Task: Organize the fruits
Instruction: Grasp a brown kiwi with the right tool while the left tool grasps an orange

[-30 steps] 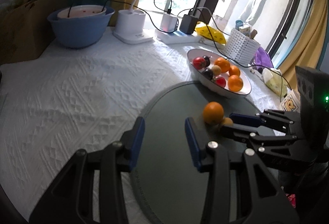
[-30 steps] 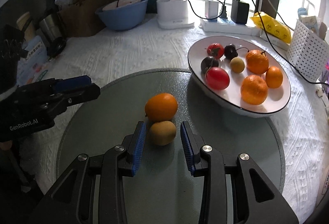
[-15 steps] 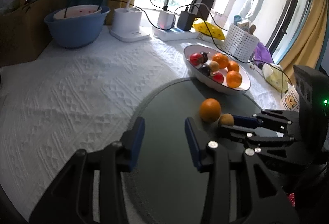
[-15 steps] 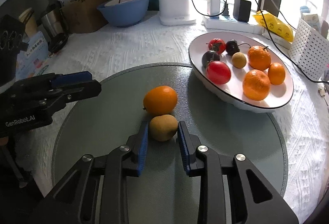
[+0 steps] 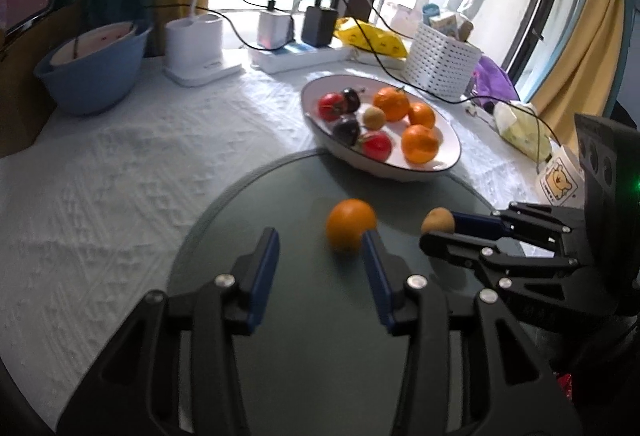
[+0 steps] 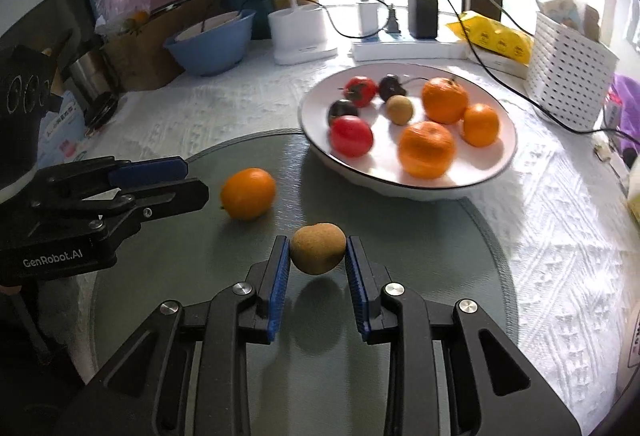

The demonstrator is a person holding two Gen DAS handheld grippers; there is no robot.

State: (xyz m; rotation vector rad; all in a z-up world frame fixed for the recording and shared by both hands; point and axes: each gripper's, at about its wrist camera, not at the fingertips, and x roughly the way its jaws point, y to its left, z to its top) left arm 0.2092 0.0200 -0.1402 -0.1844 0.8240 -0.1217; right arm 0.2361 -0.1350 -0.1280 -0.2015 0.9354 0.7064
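Observation:
My right gripper (image 6: 317,250) is shut on a brown kiwi (image 6: 318,254) and holds it just above the round grey mat (image 6: 420,236), where its shadow falls. A loose orange (image 6: 248,193) lies on the mat to the kiwi's left. In the left wrist view my left gripper (image 5: 319,240) has opening jaws with nothing between them. The orange (image 5: 351,224) sits just past its right fingertip. The white plate (image 6: 408,190) behind the mat holds several fruits: oranges, red ones, dark ones and a kiwi.
Along the back of the white tablecloth stand a blue bowl (image 5: 90,76), a white lamp base (image 5: 198,48), a power strip (image 5: 296,56) with chargers and trailing cables, and a white perforated basket (image 5: 440,62). A metal kettle (image 6: 90,84) stands at the far left.
My right gripper closed on the kiwi and carried it up and to the right, away from the orange. My left gripper shifted closer to the orange.

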